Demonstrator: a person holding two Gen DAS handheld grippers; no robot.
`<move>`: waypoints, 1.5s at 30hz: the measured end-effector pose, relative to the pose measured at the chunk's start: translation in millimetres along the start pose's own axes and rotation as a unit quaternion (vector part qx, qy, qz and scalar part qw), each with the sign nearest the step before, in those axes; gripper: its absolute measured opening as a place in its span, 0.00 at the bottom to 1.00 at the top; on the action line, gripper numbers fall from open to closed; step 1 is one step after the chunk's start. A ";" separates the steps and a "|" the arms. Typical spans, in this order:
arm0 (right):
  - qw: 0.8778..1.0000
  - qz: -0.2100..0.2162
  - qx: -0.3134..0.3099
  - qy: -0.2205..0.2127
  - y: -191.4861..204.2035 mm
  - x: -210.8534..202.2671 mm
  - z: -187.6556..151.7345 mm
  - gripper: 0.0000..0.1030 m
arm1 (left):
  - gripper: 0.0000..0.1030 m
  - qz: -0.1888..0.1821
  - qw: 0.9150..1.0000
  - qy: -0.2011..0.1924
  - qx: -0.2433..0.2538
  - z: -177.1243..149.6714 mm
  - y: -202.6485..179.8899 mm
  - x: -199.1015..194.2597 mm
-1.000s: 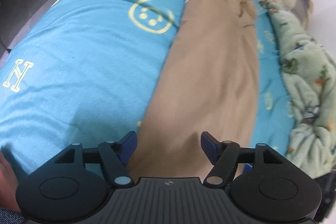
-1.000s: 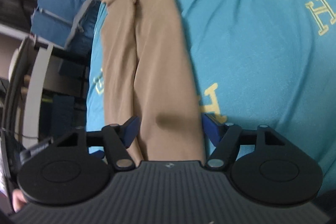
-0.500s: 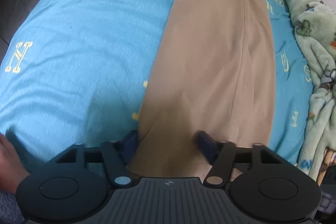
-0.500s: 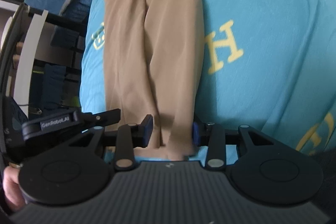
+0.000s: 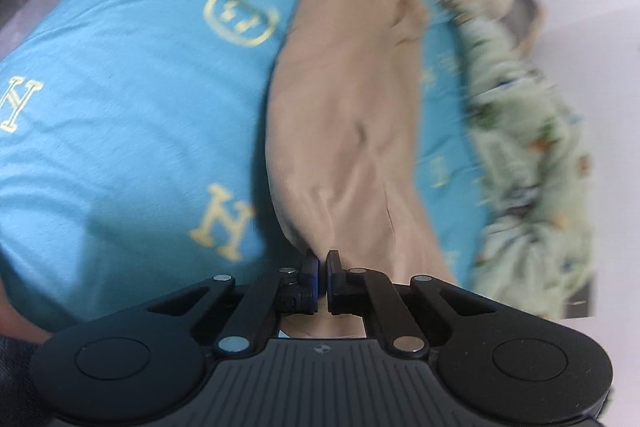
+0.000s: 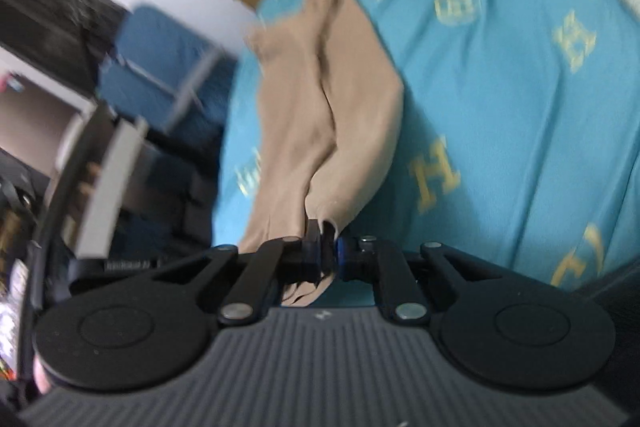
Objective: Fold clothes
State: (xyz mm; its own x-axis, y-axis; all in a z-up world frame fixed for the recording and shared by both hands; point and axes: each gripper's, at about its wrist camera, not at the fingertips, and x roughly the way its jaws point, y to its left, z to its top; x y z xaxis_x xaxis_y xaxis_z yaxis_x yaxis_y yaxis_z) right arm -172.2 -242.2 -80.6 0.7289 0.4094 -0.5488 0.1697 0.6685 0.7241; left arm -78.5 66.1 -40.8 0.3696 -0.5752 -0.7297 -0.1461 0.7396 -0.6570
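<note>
One tan garment (image 5: pixel 344 131) lies on the blue bed (image 5: pixel 120 99), pinched by two tools: left tool (image 5: pixel 321 263) clamped shut, right tool (image 6: pixel 328 239) closing on it.

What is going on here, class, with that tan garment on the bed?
A person holds a gripper in each hand and is folding a long tan garment laid out on a bed with a turquoise sheet. The left gripper is shut on the near end of the cloth. The right gripper has its jaws closing on the same end, with fabric pinched between them. The near end is gathered at the grippers; the rest lies along the bed. A green patterned blanket is bunched beside it.
</note>
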 end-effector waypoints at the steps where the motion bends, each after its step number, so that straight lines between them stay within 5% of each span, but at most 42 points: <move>1: 1.000 0.007 -0.002 -0.013 1.1 -8.2 4.8 0.10 | 0.03 -0.018 1.000 -0.007 -0.004 2.9 -0.4 -7.0; 12: 0.993 0.075 0.003 -0.096 24.1 -68.9 38.5 0.09 | 0.02 -0.133 0.990 -0.049 0.006 5.2 -20.6 -86.6; 18: 0.992 0.084 -0.011 -0.088 21.7 -101.7 24.0 0.09 | 0.02 -0.147 0.989 -0.028 -0.003 -20.1 -5.8 -114.8; 23: 0.993 0.085 0.005 -0.077 18.3 -102.8 26.0 0.09 | 0.02 -0.141 0.990 -0.023 -0.020 -11.6 6.9 -102.1; 36: 0.993 0.032 -0.028 -0.112 49.7 26.4 130.0 0.09 | 0.02 -0.083 0.989 -0.117 -0.018 125.6 -32.4 -14.3; 45: 0.984 -0.002 -0.130 -0.125 35.0 140.1 178.1 0.09 | 0.02 0.009 0.978 -0.177 0.107 196.1 -42.6 83.1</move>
State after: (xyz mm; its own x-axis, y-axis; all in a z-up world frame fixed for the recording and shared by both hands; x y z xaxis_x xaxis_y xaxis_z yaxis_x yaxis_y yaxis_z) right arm 54.1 -272.0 -57.8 0.8747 0.2618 -0.4079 0.0216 0.8196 0.5725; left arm 138.4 55.3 -36.2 0.6685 -0.4330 -0.6047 0.0260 0.8261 -0.5629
